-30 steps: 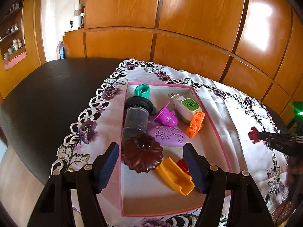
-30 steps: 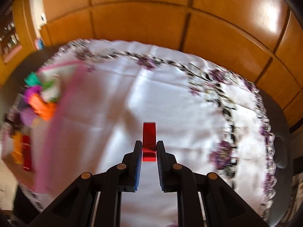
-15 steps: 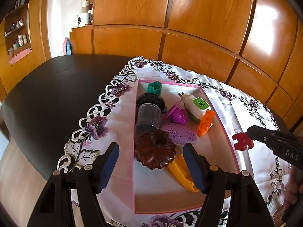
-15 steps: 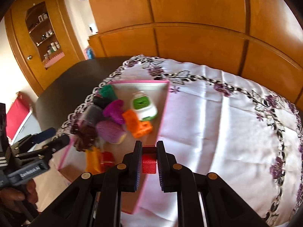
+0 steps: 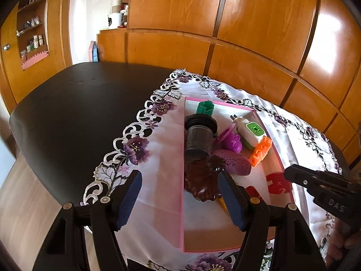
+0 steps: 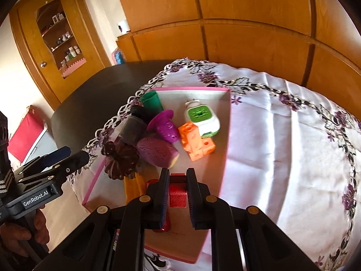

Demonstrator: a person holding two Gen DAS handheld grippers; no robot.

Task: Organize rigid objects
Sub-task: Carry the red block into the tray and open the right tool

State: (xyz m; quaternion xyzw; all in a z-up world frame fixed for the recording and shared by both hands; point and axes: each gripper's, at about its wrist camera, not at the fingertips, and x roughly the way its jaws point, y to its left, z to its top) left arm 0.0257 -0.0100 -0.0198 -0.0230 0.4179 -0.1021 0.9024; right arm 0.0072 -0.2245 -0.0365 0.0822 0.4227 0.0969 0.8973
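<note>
- The right gripper has its fingers closed tight on a small red plastic block, pinching its two flat sides; in the left wrist view the block hangs over the near right part of the pink-rimmed tray.
- The left gripper is about half open and holds nothing; it hovers by the tray's left wall, one finger on either side of it.
- The tray sits on a white embroidered cloth over the dark counter.
- Already in the tray: a dark brown flower-shaped dish, a dark cylindrical jar, a purple oval piece, an orange block, a white-and-green plug-in device and a green piece.
- The red block looks light, stiff and not fragile; its notched outline suggests flat faces are the surest hold, as now.
- Smooth plastic may slip if gripped by an edge.
- Free floor remains at the tray's near end, judged the likeliest spot to set it.
</note>
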